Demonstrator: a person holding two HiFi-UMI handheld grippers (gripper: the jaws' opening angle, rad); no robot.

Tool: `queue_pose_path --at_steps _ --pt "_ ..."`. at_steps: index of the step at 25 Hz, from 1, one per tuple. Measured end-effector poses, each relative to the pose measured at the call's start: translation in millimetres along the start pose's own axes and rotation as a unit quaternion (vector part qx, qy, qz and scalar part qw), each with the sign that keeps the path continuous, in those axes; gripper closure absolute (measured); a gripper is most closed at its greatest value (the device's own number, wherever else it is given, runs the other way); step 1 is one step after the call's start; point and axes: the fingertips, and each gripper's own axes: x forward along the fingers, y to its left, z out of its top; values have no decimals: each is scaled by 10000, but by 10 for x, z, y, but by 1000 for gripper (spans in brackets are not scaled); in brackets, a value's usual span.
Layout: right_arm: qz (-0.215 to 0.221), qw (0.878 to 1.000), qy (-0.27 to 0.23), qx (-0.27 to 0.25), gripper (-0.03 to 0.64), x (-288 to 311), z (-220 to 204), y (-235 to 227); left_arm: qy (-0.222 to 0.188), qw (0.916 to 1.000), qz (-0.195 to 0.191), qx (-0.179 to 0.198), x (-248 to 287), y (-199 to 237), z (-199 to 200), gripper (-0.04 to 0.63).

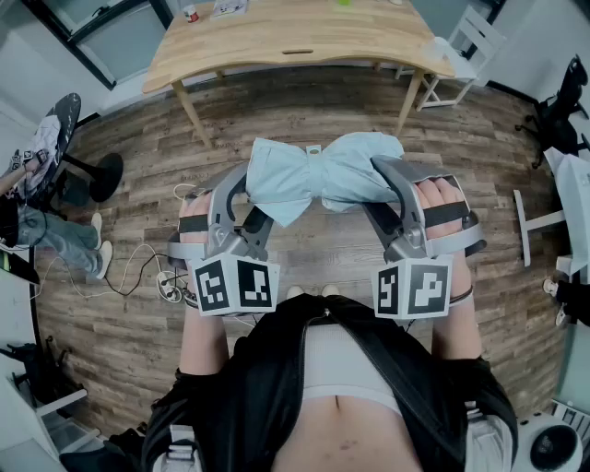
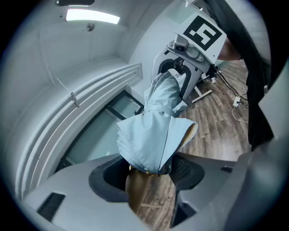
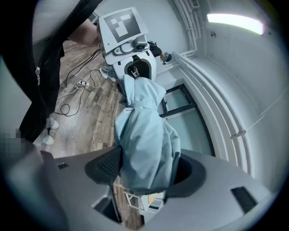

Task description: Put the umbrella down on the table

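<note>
A folded light-blue umbrella (image 1: 323, 175) hangs level at chest height between my two grippers, above the wooden floor. My left gripper (image 1: 247, 205) is shut on its left end and my right gripper (image 1: 395, 198) on its right end. In the left gripper view the fabric bundle (image 2: 153, 131) fills the gap between the jaws (image 2: 146, 173), and the right gripper (image 2: 189, 58) shows beyond it. The right gripper view mirrors this: the umbrella (image 3: 144, 140) is pressed between the jaws (image 3: 146, 173), with the left gripper (image 3: 131, 54) at the far end. The light wooden table (image 1: 295, 37) stands ahead, apart from the umbrella.
Small items (image 1: 191, 13) sit on the table's far edge. A white chair (image 1: 466, 51) stands at its right end. A seated person (image 1: 37, 184) is at the left, cables (image 1: 147, 272) lie on the floor, and a white stand (image 1: 544, 221) is at the right.
</note>
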Motion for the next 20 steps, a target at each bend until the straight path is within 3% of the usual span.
queue_pose_path --at_steps 20 --pt "153 9999 28 -14 307 -152 -123 131 53 9999 -103 -20 -56 -199 127 341"
